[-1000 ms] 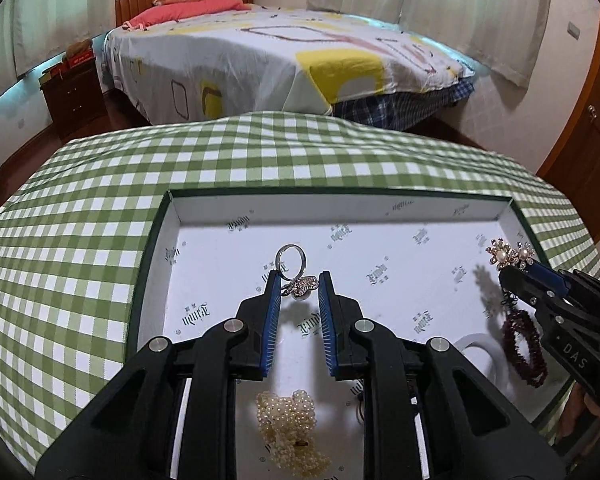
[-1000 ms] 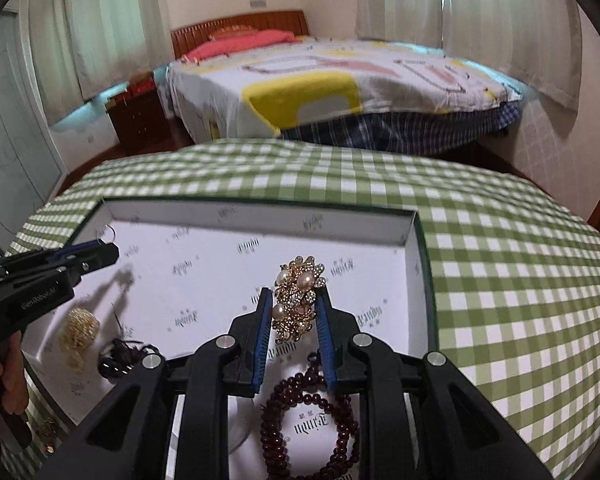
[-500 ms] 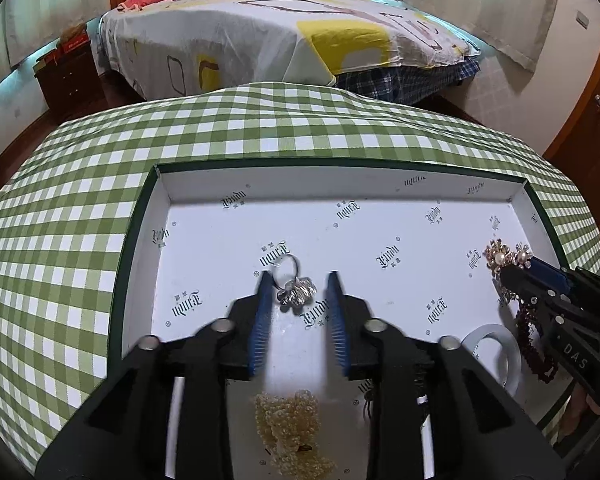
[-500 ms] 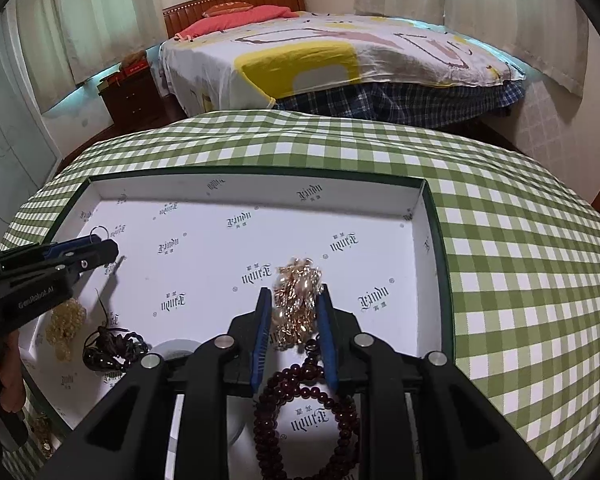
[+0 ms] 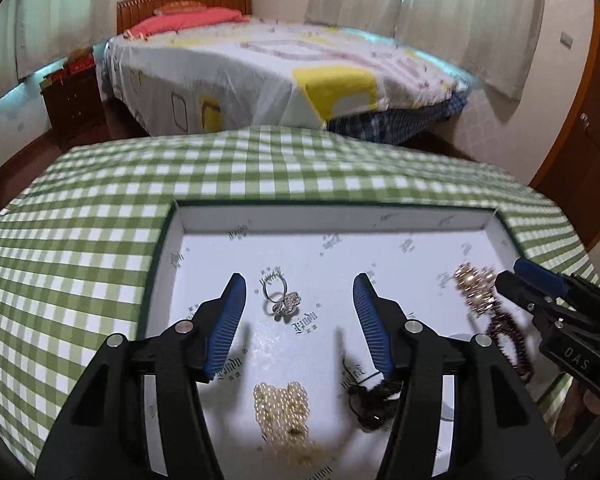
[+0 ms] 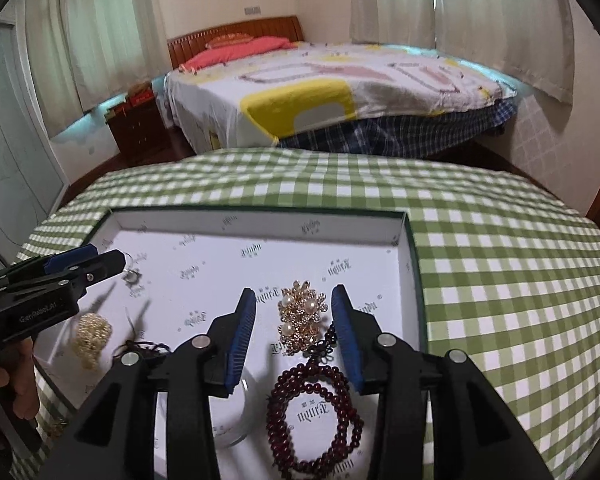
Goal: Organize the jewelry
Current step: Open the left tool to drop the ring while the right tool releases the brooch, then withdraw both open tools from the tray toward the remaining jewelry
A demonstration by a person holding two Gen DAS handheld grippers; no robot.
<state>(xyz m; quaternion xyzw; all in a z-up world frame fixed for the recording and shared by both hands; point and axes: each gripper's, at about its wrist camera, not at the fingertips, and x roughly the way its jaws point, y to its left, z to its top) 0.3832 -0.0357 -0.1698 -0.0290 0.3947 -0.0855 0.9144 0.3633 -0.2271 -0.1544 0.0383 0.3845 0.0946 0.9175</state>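
the left gripper [image 5: 300,292] has just been opening its jaws; the small silver ring with a flower top [image 5: 281,299] lies free between them on the white tray floor [image 5: 380,256]. the right gripper [image 6: 294,306] has also been opening, and the gold brooch with pearls [image 6: 302,314] lies loose between its blue pads [image 6: 242,336], just beside the dark red bead bracelet [image 6: 314,412].

Left gripper [image 5: 300,300] and right gripper [image 6: 294,312] tilt downward; both jaws just opened, gripping nothing.
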